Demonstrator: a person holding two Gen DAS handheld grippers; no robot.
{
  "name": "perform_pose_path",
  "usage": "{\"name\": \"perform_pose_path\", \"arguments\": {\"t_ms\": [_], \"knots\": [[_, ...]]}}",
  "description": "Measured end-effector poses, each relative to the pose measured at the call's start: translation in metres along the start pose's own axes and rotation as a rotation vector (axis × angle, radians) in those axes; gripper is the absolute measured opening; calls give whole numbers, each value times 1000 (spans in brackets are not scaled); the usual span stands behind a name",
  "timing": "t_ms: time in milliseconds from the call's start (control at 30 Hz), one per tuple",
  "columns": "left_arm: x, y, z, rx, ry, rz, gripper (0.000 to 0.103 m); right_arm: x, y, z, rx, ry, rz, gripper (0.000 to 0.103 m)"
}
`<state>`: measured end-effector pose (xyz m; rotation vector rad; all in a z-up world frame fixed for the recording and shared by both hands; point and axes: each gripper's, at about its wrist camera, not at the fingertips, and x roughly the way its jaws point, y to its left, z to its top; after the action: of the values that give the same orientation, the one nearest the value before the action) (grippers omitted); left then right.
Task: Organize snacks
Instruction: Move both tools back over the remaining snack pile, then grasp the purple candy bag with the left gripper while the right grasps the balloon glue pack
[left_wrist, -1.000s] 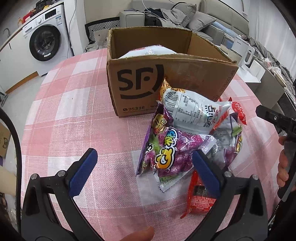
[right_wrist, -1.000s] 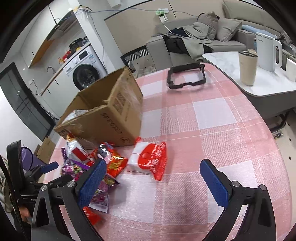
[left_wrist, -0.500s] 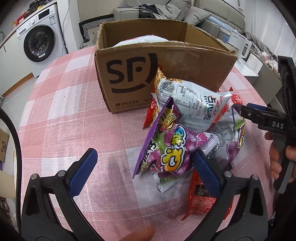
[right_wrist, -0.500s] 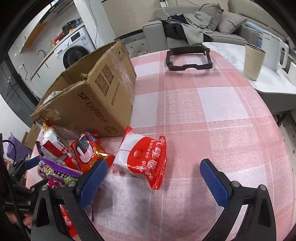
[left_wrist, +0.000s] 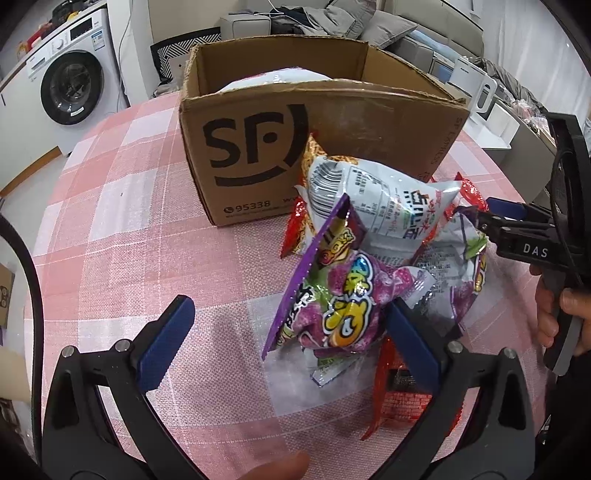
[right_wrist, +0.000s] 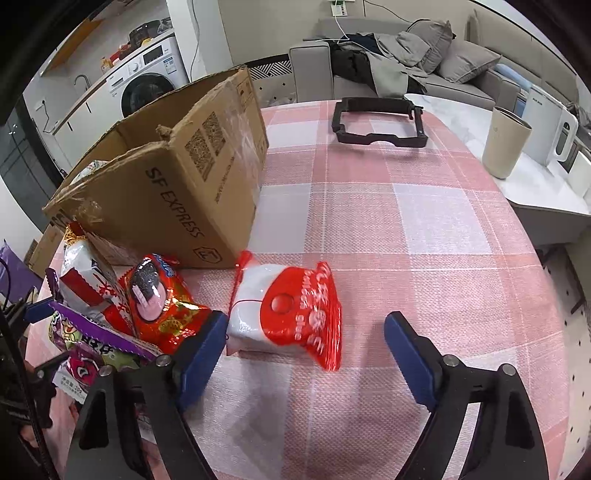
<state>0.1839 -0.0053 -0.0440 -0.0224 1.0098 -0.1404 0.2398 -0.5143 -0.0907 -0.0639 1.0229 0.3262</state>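
An open SF cardboard box (left_wrist: 295, 155) stands on the pink checked table, also in the right wrist view (right_wrist: 177, 192), with a white bag inside (left_wrist: 273, 79). A pile of snack bags lies in front of it. My left gripper (left_wrist: 291, 336) is open, its right finger beside the purple snack bag (left_wrist: 332, 295), with a white bag (left_wrist: 373, 210) behind. My right gripper (right_wrist: 306, 350) is open, just short of a red-and-white bag (right_wrist: 288, 314). A red bag (right_wrist: 159, 295) lies to its left.
A black frame (right_wrist: 376, 122) lies at the far side of the table. A beige cup (right_wrist: 506, 144) and a white kettle (right_wrist: 550, 129) stand on a side table to the right. A washing machine (left_wrist: 70, 74) and a sofa (right_wrist: 406, 51) are behind.
Both grippers have moved closer to the snack pile. The right gripper now has the red-and-white bag near its left finger. Both jaws stay open.
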Motion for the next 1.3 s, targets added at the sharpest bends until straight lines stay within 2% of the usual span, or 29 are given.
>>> {"name": "perform_pose_path", "arguments": {"t_ms": [133,200,300,433,567,667,867,1300], "knots": [[1,5,2,-10,-4,-19,102,-1,-3,0,-2,-2,13,88],[1,5,3,-4,-6,-35,98,0,-1,1,-13,-2,15,88],[1,3,4,9,-2,-90,83,1,5,2,-27,-4,12,86],[1,-4,3,41,1,-154,58,2,8,4,-40,-9,7,81],[-1,-7,1,55,-6,-157,48,1,7,3,-42,-12,16,72],[-3,-4,-3,44,-10,-170,46,-1,7,2,-47,-15,25,63],[-10,-2,-8,33,-25,-172,45,-3,7,0,-41,-27,48,51],[-40,19,-14,-21,-85,-138,45,-21,0,-9,-3,-68,84,49]]}}
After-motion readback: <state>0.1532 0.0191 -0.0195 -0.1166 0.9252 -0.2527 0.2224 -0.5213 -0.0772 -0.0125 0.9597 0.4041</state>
